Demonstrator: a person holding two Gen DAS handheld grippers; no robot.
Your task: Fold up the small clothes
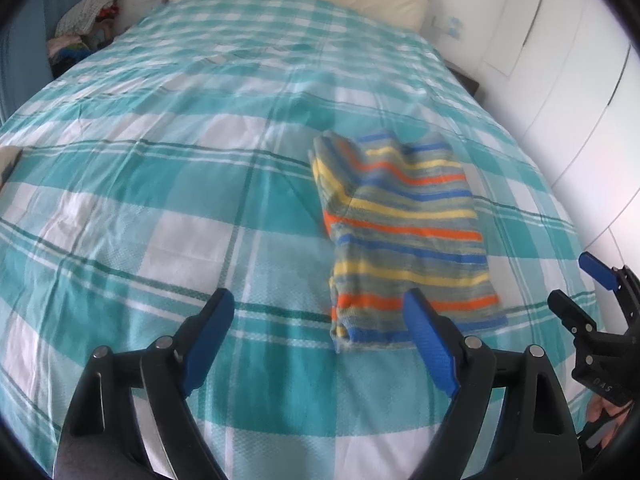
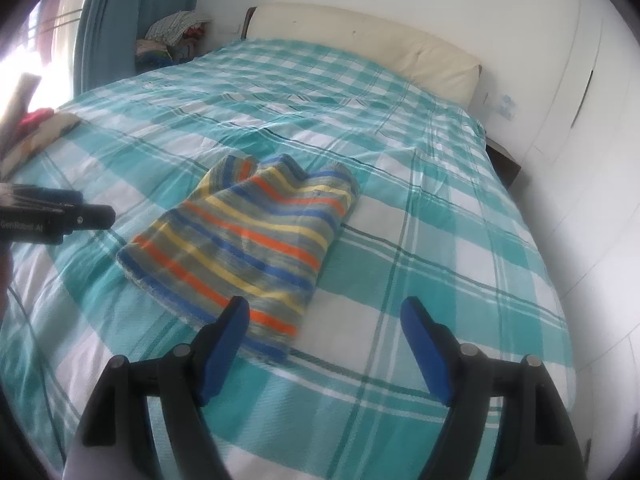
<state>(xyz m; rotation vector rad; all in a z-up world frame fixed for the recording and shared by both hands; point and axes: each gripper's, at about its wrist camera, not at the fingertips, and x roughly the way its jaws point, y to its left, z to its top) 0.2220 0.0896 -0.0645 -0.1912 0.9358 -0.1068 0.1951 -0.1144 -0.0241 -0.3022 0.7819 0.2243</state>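
My left gripper is wide open w/ nothing between the blue pads, held above the bedspread, pointing down at it. The striped garment lies folded on the bed, near edge just by my left gripper's right finger; can't tell if they touch. My right gripper is also open and empty, its left finger overlapping the garment's near corner in view, contact unclear. The garment sits approx mid-bed, between both grippers. Cream headboard at far end, clothes pile beside the bed, far left.
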